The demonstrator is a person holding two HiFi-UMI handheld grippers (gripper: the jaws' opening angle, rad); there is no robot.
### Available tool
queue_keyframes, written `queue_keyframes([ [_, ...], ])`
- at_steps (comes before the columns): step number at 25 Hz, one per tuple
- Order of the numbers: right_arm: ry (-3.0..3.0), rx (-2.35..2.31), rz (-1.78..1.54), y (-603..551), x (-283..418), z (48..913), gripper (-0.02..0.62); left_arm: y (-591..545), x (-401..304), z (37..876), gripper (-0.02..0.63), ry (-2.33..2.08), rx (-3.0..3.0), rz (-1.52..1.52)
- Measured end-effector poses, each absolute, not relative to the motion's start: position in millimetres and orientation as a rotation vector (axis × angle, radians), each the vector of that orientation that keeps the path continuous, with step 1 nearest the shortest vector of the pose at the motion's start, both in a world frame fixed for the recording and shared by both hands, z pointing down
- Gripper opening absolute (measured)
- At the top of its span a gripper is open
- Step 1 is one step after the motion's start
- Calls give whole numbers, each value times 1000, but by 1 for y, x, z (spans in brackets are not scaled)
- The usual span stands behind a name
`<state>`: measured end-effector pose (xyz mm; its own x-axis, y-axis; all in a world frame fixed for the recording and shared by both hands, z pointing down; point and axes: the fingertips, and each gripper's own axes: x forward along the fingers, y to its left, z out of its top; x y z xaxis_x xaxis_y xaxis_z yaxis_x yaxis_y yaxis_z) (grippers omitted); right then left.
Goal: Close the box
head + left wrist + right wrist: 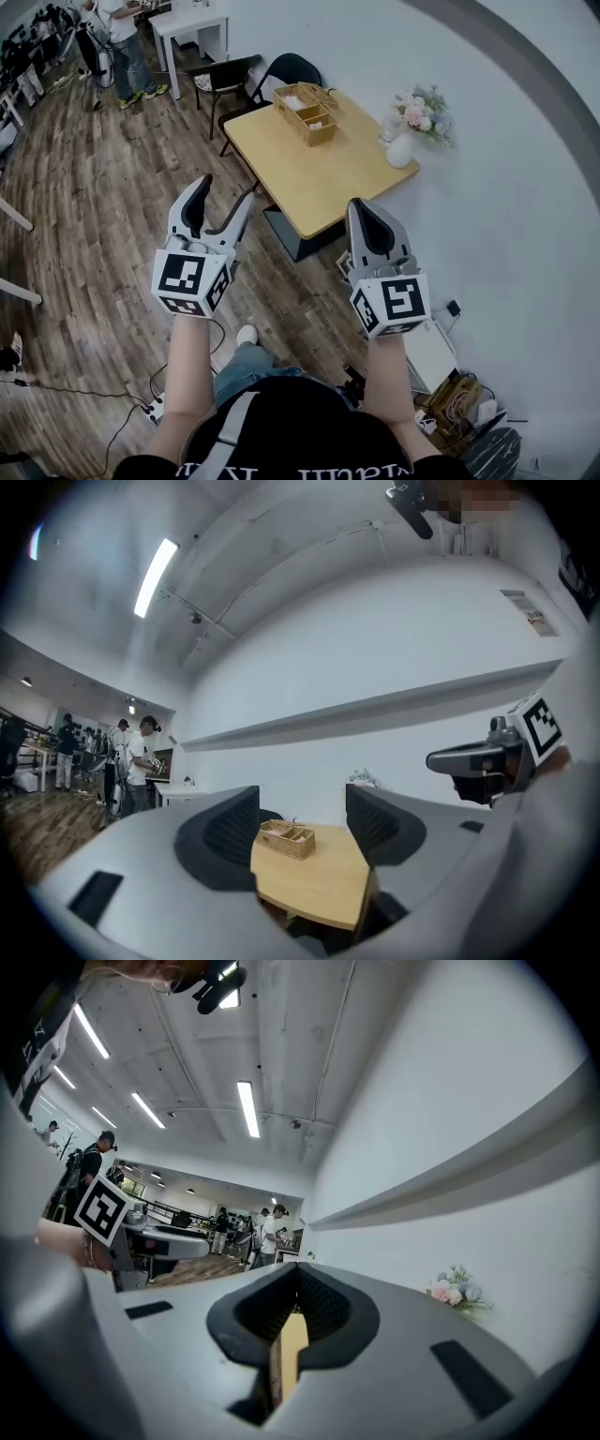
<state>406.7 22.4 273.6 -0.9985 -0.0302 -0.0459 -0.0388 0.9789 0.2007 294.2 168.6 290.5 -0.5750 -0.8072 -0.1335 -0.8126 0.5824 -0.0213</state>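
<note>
Room: you stand in a big open workspace; a plain white wall (506, 187) curves by on your right, and people (122, 47) work at a white table (187, 23) far off.
Floor: dark wood planks (94, 187), with cables (141, 408) trailing by your feet; mind them as you step in.
Table: a light wooden top (328, 178) stands ahead of you by the wall, mostly bare, with dark chairs (291, 67) at its far end.
Box: the wicker box (305, 112) sits near the table's far end, top open and compartments showing, well apart from both tongs. Its lid is too small to make out from here.
Vase: a white vase of flowers (412, 131) stands at the table's wall-side edge, apart from the box; it looks easy to topple.
Left gripper: its tongs (223, 195) stand spread wide with nothing in them; through its own view the box shows between them, but far off.
Right gripper: its tongs (364, 211) are pressed together and empty; only a sliver of table shows through the slit.
Step in hand: by my reading, the approach, with the closing itself not begun.
Doing it well: get close before you reach, find the lid and its hinge side first, steady the box wall with one gripper, swing the lid over slowly with the other, and keep your right elbow clear of the flowers.
</note>
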Motion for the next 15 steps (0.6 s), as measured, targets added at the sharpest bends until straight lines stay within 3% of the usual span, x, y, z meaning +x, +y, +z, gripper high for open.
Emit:
queue_keyframes([
  [8, 3086, -81, 317, 31, 300, 275, 15, 180, 182, 293, 276, 2688, -1382, 89],
  [15, 3127, -50, 307, 49, 241, 293, 15, 199, 124, 297, 276, 2707, -1368, 121],
])
